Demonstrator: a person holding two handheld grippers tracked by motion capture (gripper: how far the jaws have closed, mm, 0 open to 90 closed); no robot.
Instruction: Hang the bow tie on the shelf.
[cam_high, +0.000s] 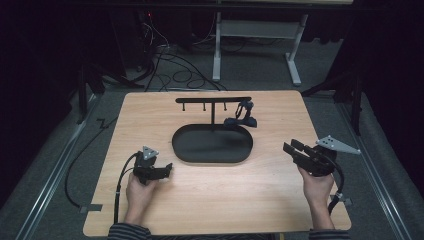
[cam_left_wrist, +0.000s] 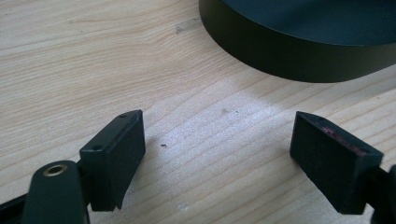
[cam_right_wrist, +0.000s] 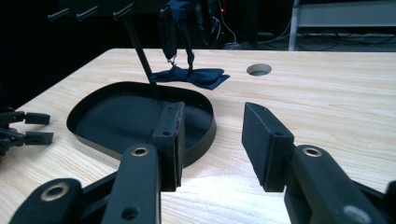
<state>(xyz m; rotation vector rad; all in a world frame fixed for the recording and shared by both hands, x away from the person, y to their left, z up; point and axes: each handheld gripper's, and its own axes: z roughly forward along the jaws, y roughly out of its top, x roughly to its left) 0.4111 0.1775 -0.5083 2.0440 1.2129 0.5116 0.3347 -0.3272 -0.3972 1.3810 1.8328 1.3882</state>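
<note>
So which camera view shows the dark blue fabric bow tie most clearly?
The right gripper view: the dark blue fabric bow tie hangs from the black stand, resting on the tray rim. The high view shows it small.

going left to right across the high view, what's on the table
left gripper → black oval tray → dark bow tie hanging off the stand's right end → right gripper

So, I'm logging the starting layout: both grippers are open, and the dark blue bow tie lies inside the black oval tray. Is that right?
Not quite. The bow tie hangs by its strap from the rack's right end and rests on the table beside the tray, not in it; the right gripper view shows this. Both the left gripper and right gripper are open.
</note>
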